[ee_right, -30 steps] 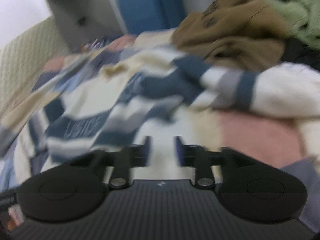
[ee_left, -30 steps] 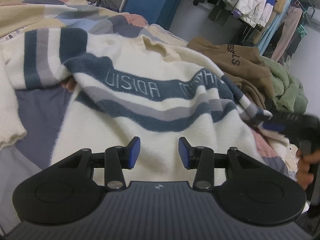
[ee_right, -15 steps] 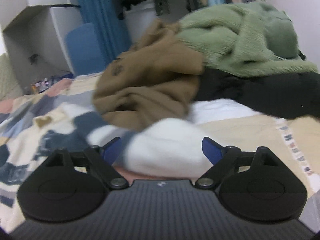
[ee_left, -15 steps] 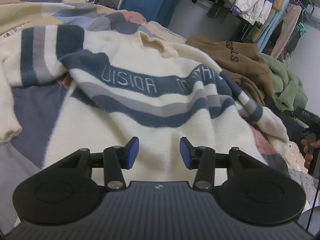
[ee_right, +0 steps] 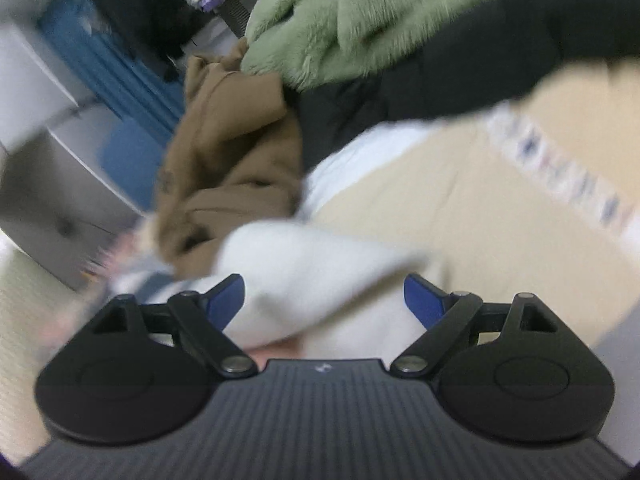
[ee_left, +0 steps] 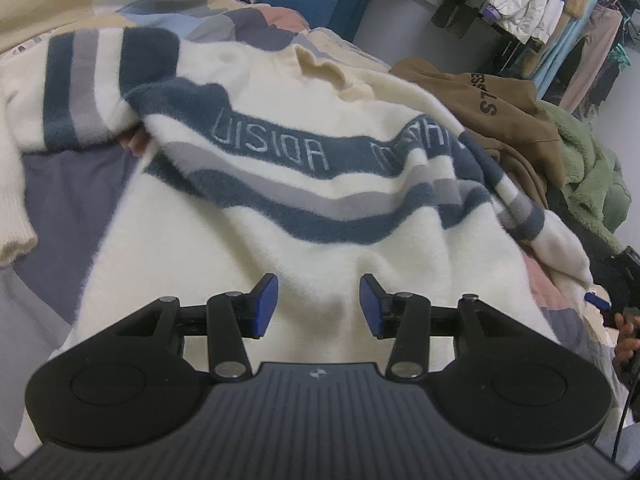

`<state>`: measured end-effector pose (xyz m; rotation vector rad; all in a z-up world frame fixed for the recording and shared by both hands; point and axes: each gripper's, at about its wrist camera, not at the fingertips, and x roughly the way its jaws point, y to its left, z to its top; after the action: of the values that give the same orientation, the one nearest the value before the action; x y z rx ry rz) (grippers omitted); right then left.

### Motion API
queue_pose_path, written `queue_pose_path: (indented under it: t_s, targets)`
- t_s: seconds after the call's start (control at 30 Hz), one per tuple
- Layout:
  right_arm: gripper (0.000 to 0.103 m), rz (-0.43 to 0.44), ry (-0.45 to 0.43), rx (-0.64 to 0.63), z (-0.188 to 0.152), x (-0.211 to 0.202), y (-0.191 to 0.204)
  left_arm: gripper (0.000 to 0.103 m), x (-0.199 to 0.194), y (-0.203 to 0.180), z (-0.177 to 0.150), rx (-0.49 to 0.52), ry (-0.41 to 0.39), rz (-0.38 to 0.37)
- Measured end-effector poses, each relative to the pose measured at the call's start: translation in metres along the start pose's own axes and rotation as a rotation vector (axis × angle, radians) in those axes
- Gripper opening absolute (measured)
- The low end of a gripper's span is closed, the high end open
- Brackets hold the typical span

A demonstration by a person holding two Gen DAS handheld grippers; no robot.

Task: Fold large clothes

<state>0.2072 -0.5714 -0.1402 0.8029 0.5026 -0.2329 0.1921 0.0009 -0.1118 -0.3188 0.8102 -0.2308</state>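
A cream sweater (ee_left: 248, 240) with navy and grey stripes and lettering lies spread on the bed in the left wrist view. My left gripper (ee_left: 318, 304) is open and empty, hovering over the sweater's lower body. In the blurred right wrist view, my right gripper (ee_right: 324, 300) is wide open with the sweater's white sleeve end (ee_right: 316, 276) lying between its fingers, ungripped. The right gripper's blue pad also shows at the right edge of the left wrist view (ee_left: 598, 301).
A brown hoodie (ee_left: 492, 104) (ee_right: 224, 160), a fuzzy green garment (ee_left: 588, 176) (ee_right: 344, 16) and a black garment (ee_right: 460, 64) are piled at the sweater's right. A patchwork bedspread (ee_left: 72, 208) lies underneath. A clothes rack (ee_left: 540, 4) stands behind.
My right gripper let go of the striped sleeve, opened wide, and swung right toward the clothes pile and sleeve end. My left gripper stayed open and nearly still over the sweater.
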Motion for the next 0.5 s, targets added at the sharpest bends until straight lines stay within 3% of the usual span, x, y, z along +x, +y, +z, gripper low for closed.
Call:
queue_pose_path:
  t_s: [0.07,0.13,0.23,0.3,0.4,0.5]
  targets:
    - [0.088,0.04,0.026,-0.013,-0.009,-0.003,0.003,0.051,0.002,0.0,-0.001,-0.007,0.007,-0.002]
    - [0.088,0.002,0.024,-0.162,-0.014,-0.003,0.017,0.051,0.003,-0.001,-0.002,-0.011,0.013,-0.002]
    - [0.088,-0.221,0.0,-0.506,-0.025,0.007,0.041,0.051,0.004,-0.001,-0.004,-0.011,0.014,0.003]
    - [0.088,-0.285,0.011,-0.654,-0.028,0.018,0.044,0.051,0.003,-0.002,-0.004,-0.011,0.01,0.003]
    - [0.088,-0.298,0.045,-0.718,-0.02,0.037,0.04,0.051,0.004,-0.002,-0.004,-0.008,0.012,0.012]
    - [0.087,-0.297,-0.006,-0.81,-0.013,0.047,0.043,0.051,0.006,-0.001,-0.002,-0.021,0.015,0.014]
